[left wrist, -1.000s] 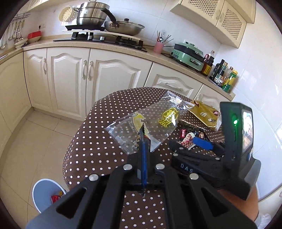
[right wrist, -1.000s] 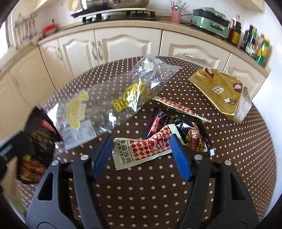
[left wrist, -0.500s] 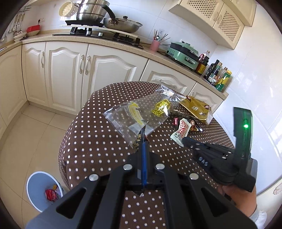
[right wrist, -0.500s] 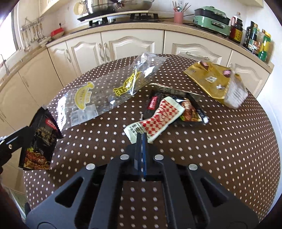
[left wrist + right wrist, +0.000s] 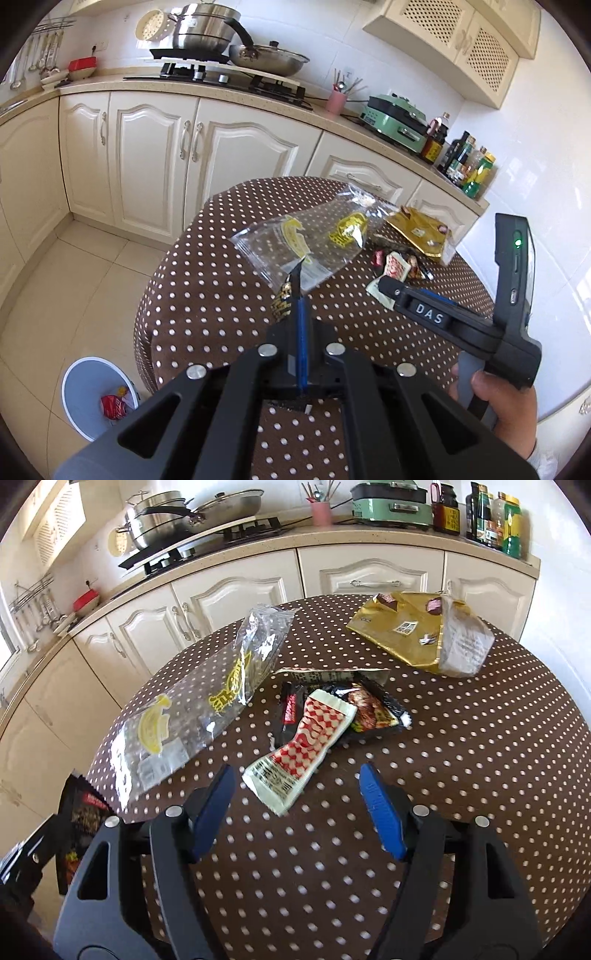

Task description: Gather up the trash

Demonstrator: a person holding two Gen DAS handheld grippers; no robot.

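My left gripper [image 5: 301, 306] is shut on a black snack wrapper [image 5: 284, 299], held at the table's near-left edge; the right wrist view shows that wrapper [image 5: 83, 823] hanging off the edge. My right gripper [image 5: 296, 771] hovers low over the table with its jaws opening. A red-and-white checked sachet [image 5: 306, 742] lies flat just ahead of its blue fingertips [image 5: 221, 786], with no pad pressing on it. Around the sachet lie a clear bag with yellow print [image 5: 207, 705], dark wrappers [image 5: 373, 709] and a gold bag [image 5: 406, 631].
The round table has a brown polka-dot cloth [image 5: 480, 775]. A white bin [image 5: 79, 391] with a red wrapper inside stands on the floor at the table's left. Cream cabinets and a counter with stove, pots and bottles run behind. A hand [image 5: 506, 417] holds the right gripper.
The right jaws, shut at the sachet's near end half a second ago, now stand wide apart, and the sachet lies on the cloth. The left gripper keeps its grip on the black wrapper.
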